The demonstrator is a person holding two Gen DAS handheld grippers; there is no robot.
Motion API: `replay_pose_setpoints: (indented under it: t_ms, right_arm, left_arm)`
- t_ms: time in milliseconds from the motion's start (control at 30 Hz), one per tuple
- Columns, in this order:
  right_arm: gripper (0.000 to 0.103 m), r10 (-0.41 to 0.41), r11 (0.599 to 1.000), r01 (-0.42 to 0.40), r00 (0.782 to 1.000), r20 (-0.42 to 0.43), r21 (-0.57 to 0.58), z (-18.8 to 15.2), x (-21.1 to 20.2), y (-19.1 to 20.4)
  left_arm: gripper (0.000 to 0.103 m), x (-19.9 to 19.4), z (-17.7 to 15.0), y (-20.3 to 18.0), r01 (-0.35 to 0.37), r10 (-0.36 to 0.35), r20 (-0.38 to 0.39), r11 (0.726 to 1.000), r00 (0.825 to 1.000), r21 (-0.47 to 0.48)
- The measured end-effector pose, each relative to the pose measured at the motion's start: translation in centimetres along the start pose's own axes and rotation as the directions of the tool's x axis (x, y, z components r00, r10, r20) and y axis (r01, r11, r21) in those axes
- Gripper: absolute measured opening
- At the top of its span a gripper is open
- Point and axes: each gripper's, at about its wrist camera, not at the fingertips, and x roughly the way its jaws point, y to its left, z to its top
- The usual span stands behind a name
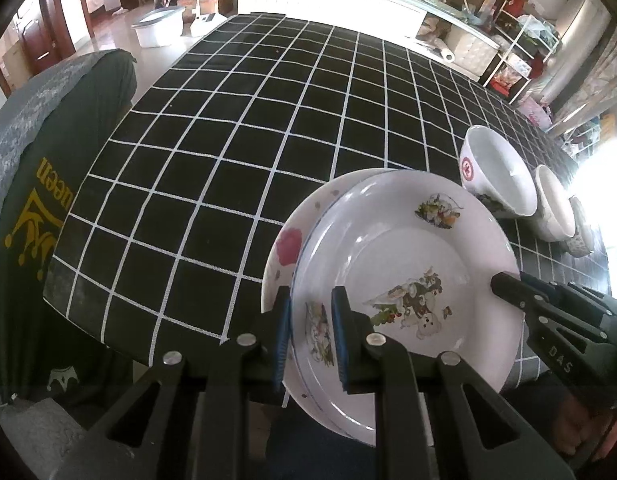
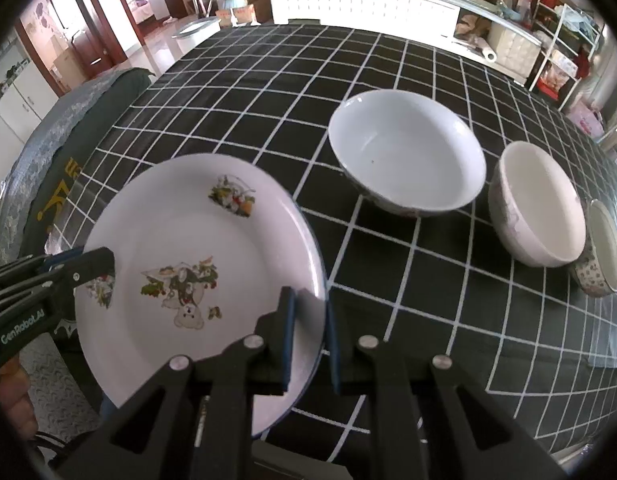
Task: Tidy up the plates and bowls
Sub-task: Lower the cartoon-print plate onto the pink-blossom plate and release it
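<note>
Both grippers hold one white cartoon-print plate (image 1: 408,248) (image 2: 196,240) with a thin blue rim, near the table's front edge. My left gripper (image 1: 311,298) is shut on its left rim, also seen as the left gripper (image 2: 106,260) from the other side. My right gripper (image 2: 308,302) is shut on its right rim, and the right gripper (image 1: 504,284) shows in the left wrist view. A second plate with a red flower (image 1: 286,244) peeks out beneath on the left. Whether the two plates touch I cannot tell.
On the black checked tablecloth (image 1: 236,152) a large white bowl (image 2: 408,156) (image 1: 496,172), a medium bowl (image 2: 540,208) (image 1: 552,208) and a small floral bowl (image 2: 604,252) stand in a row at the right. A chair with dark green cloth (image 1: 48,200) stands left of the table.
</note>
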Motion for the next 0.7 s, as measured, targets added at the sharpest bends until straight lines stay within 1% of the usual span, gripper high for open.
replay_pose_setpoints:
  t_ms: [467,700]
  right_arm:
    - [0.019,0.002,1.0,-0.002,1.0,-0.019,-0.002,0.14,0.81,0.14]
    - [0.019,0.01,1.0,-0.01,1.0,-0.011,-0.005,0.09,0.92,-0.01]
  left_arm:
    - [0.016,0.47,0.19,0.13,-0.009,0.009,-0.001,1.0,1.0,-0.005]
    - [0.016,0.55,0.14,0.42,0.009,-0.009,0.0,1.0,1.0,-0.023]
